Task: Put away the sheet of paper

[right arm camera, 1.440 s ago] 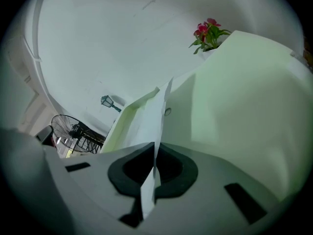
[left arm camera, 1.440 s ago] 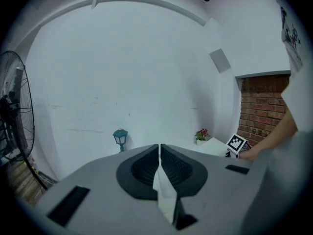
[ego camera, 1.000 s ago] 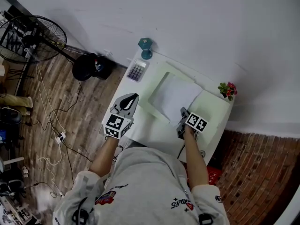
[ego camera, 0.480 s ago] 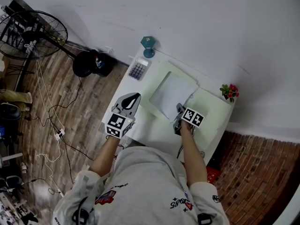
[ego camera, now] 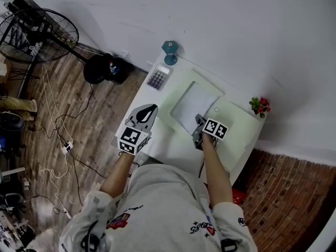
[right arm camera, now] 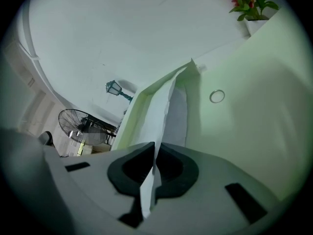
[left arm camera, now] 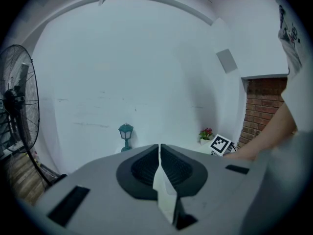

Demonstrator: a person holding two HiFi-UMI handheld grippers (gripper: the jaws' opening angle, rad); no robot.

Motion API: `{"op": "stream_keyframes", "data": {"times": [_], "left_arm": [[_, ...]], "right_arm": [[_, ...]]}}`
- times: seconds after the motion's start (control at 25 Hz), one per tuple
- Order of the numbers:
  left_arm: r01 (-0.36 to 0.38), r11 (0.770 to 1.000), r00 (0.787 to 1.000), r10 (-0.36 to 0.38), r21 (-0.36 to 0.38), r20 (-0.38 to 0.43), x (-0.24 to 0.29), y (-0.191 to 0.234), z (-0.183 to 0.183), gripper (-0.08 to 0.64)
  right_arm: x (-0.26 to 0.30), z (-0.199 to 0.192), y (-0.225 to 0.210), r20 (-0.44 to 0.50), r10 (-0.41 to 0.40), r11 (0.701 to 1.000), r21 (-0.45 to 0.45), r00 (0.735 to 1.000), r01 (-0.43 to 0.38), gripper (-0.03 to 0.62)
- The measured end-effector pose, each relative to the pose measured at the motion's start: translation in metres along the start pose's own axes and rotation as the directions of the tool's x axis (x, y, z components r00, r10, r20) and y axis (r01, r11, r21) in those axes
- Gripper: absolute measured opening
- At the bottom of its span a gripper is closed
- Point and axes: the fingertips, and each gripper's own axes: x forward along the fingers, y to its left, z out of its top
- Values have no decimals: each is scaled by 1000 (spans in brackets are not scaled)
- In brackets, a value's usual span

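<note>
Right tongs on the paper, left tongs idle.
Your right tongs (ego camera: pixel 198 121) pinch the near edge of the white sheet of paper (ego camera: pixel 192 105), jaws nearly together and just eased slightly apart. The sheet stretches away from them across the open pale green plastic folder (ego camera: pixel 239 125) on the white desk (ego camera: pixel 170 146). Your left tongs (ego camera: pixel 148 109) hover closed and empty, well left of it.

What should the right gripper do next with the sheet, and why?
Probably slide the sheet of paper slightly deeper into the open green folder: the right gripper is shut on its near edge, and the sheet lies mostly over the folder.
</note>
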Motion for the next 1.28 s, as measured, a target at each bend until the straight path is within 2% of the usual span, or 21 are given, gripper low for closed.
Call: {"op": "stream_keyframes", "data": {"times": [0.44,0.56,0.6,0.64,0.88,1.08,1.28], "left_arm": [[-3,1000,1000,3,-1,-14,-6,3,-5,28],[1,1000,1000,-1,0,-15,-6,2,-4,28],[3,1000,1000,-3,1,-13,-6,2,-3,28],[5,1000,1000,-5,2,-12,-6,1,-3,28],[29,1000,1000,-29,9,-5,-2,-7,2,28],[59,998,998,-59,19,4,6,-17,6,28],[103,994,995,-103,42,15,17,-31,13,28]], "right_arm": [[15,-5,10,-70,63,997,46,996,-60,25],[16,-9,11,-92,62,997,46,994,-58,65],[15,-9,10,-94,53,998,37,994,-50,108],[13,-10,9,-94,41,999,24,995,-39,125],[-3,-16,-4,-108,-20,999,-53,994,15,155],[-25,-16,-13,-80,-51,994,-100,995,43,156],[-54,-6,-30,1,-122,978,-170,993,121,100]]}}
